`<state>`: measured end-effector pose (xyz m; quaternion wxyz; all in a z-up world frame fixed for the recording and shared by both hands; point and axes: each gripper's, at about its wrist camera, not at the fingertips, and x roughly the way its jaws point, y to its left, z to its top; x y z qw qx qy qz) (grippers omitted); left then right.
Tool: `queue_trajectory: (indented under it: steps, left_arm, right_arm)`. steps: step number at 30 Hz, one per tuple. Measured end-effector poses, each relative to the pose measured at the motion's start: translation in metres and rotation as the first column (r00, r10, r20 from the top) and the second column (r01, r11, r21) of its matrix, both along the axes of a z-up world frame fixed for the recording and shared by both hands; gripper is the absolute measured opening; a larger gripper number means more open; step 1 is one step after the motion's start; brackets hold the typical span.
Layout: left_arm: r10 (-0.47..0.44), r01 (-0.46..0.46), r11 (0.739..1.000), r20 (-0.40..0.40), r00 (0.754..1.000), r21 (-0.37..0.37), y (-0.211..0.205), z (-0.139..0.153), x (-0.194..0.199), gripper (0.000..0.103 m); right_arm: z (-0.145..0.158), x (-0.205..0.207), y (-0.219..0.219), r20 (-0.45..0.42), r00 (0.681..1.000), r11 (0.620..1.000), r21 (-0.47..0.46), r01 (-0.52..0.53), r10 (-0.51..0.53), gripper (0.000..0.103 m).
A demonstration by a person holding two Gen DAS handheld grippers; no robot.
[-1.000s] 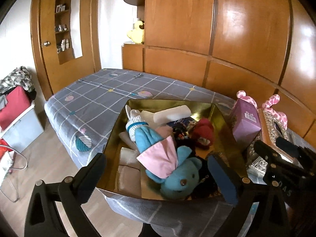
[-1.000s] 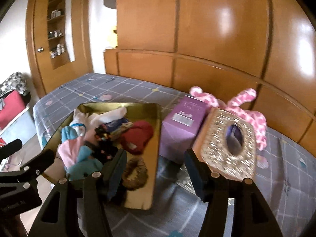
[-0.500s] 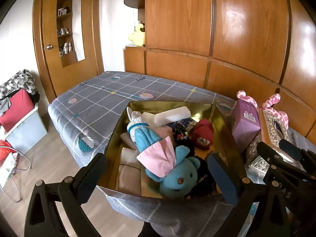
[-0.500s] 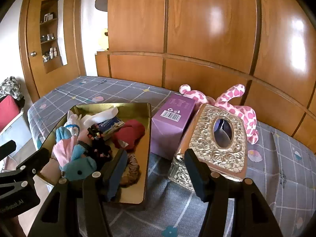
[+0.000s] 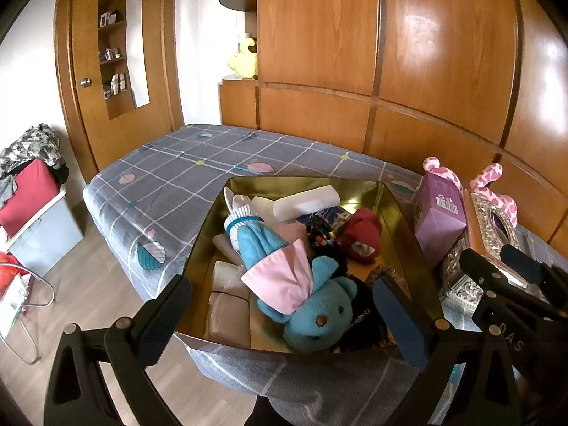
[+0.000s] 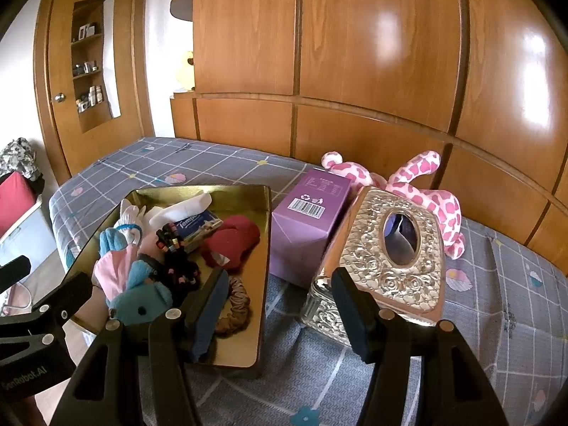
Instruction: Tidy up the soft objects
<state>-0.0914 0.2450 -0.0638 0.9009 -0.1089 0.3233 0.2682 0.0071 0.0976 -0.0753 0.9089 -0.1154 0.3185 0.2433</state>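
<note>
Both black two-finger tools hang over the near edge of the bed, tilted downward. The left gripper [image 5: 284, 314] has its jaws wide apart with nothing between the ribbed dark pads; the right gripper [image 6: 280, 305] has its jaws moderately apart, also empty, pointing at the gap between tray and tissue box. Progress, as judged: most small soft items already sit in the shallow gold mirror-finish rectangular tray [image 5: 305, 186], which rests on the grey checked bedsheet [image 5: 170, 177] at the near left; sorting looks largely done for these, though they lie heaped, not ordered. Nearest in the tray: a turquoise plush bear with a pink fabric cape [image 5: 312, 309], fuzzy pile, lying on its back, head toward the near rim. Beside it on the right, a brown satin scrunchie [image 6: 236, 301], glossy and gathered, and a tangle of black hair ties with coloured beads [image 6: 175, 252]. Farther in: a dark red knitted soft piece [image 6: 230, 238], slumped; a white-and-blue knit glove [image 5: 239, 214]; a blue packet of tissues [image 6: 198, 225]; a white folded cloth [image 5: 307, 202] against the far wall. Right of the tray stand rigid things: an ornate silver embossed tissue box with an oval opening [image 6: 397, 248], and a purple cardboard carton with a barcode [image 6: 305, 220] just behind it, touching or nearly so. Farthest, against the wooden panelling, a pink-and-white spotted plush giraffe [image 6: 426, 191] lies outside the tray, partly hidden behind the box — seemingly the main soft item left to put away.
</note>
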Motion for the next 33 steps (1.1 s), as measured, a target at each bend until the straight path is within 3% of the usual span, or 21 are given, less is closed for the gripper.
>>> queue_trajectory:
  steps: [33]
  left_arm:
    - [-0.011, 0.011, 1.000, -0.018, 1.000, -0.008, -0.0019, -0.0020, 0.0021, 0.103]
  right_arm:
    - [0.0020, -0.0010, -0.0020, 0.005, 1.000, 1.000, 0.004, 0.006, -0.006, 0.061]
